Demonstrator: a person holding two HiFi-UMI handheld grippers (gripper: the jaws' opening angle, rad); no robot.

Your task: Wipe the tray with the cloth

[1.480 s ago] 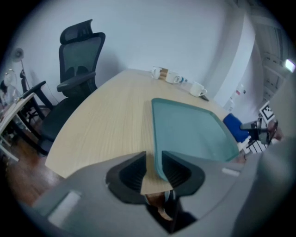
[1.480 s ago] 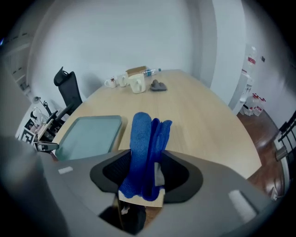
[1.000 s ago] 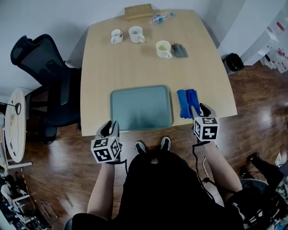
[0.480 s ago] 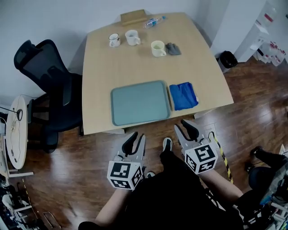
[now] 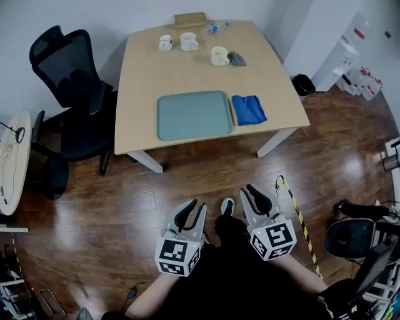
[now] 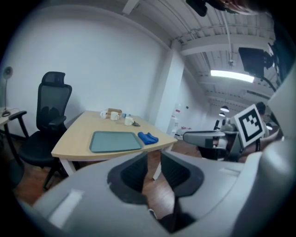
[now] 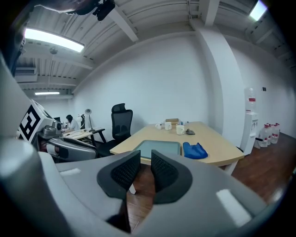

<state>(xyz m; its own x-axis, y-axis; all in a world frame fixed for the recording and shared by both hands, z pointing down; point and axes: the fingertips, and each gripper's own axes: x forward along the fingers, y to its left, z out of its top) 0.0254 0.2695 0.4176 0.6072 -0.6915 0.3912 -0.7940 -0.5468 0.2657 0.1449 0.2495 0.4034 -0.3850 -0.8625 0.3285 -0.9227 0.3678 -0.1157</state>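
The grey-green tray (image 5: 194,115) lies bare on the wooden table (image 5: 144,94), and the blue cloth (image 5: 248,109) lies crumpled just right of it. Both grippers hang over the wood floor, well back from the table. My left gripper (image 5: 195,207) is open with nothing between its pads; its jaws have just been closing. My right gripper (image 5: 250,189) is shut and empty. Looking along the left gripper (image 6: 154,159), the tray (image 6: 114,140) and cloth (image 6: 148,137) are far ahead. The right gripper (image 7: 145,159) also faces the tray (image 7: 158,148) and cloth (image 7: 194,150).
At the table's far end stand three mugs (image 5: 189,41), a grey rag (image 5: 237,59), a water bottle (image 5: 214,27) and a wooden box (image 5: 190,19). A black office chair (image 5: 75,81) stands left of the table, a dark bin (image 5: 302,84) to its right.
Both grippers have drawn back from the table's near edge to over the floor. The right gripper has left the cloth beside the tray, and its jaws have narrowed.
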